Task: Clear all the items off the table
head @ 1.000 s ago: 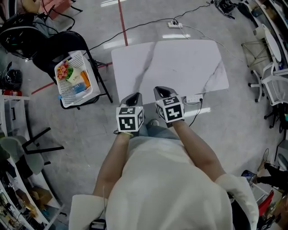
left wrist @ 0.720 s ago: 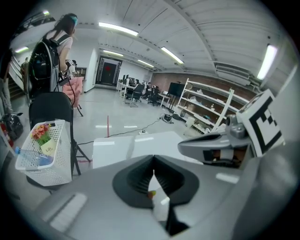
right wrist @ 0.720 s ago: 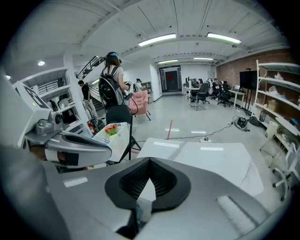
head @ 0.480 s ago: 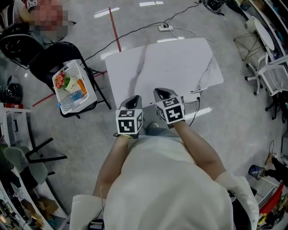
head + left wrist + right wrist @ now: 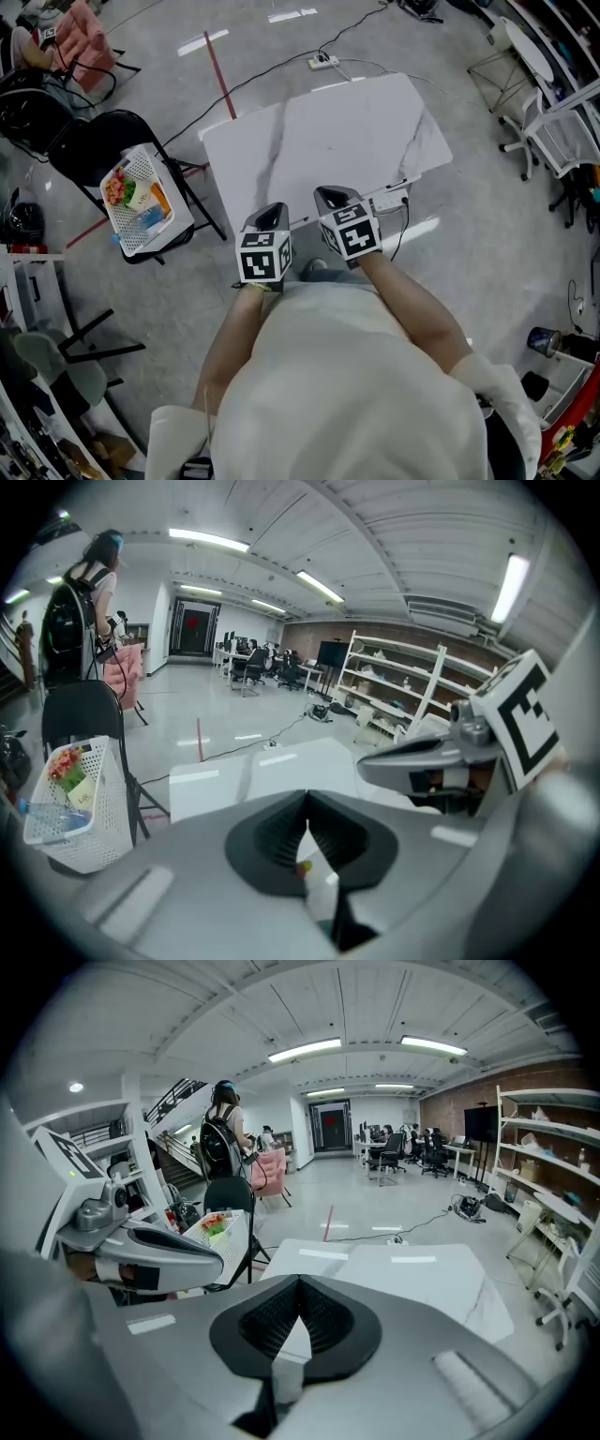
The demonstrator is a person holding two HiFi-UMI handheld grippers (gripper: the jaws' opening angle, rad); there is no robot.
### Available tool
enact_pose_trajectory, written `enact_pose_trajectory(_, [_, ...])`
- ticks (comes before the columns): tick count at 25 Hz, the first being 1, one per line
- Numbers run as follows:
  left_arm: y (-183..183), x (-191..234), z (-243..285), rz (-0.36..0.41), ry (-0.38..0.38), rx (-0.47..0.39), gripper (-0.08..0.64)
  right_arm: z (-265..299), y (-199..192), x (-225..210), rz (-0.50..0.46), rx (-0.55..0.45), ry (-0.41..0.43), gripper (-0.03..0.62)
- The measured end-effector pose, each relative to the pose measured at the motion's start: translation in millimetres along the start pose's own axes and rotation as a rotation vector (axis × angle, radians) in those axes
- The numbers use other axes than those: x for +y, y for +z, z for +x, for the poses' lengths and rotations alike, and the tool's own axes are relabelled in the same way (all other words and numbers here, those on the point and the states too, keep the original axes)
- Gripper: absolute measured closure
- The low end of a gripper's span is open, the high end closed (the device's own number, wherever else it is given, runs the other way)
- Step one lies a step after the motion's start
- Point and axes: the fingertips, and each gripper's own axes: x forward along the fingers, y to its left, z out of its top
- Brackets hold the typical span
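Holding my left claw (image 5: 272, 214) and right claw (image 5: 330, 197) pinched shut on nothing at the counter's (image 5: 328, 131) six o'clock edge, I see no item on its white top. The goods lie in the basket (image 5: 181, 212) on the chair (image 5: 94, 141) at nine o'clock. I judge the clearing done, so I should check the white plug (image 5: 386, 199) at four o'clock, which may or may not rest on the counter.
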Motion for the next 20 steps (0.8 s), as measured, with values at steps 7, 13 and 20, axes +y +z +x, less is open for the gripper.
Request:
enact_pose_trajectory(7, [6, -10, 4, 0.020, -0.007, -0.007, 0.551, -8, -6, -13, 0.010, -0.006, -0.026, 0.594])
enact_pose_trajectory(13, [11, -11, 7, 0.024, -0.004, -0.014, 0.551, -7, -5, -18, 0.020, -0.016, -0.025, 0.594])
enact_pose_trajectory(20, [14, -14, 13, 0.029, -0.002, -0.014, 0.551, -7, -2, -26, 0.020, -0.032, -0.027, 0.594])
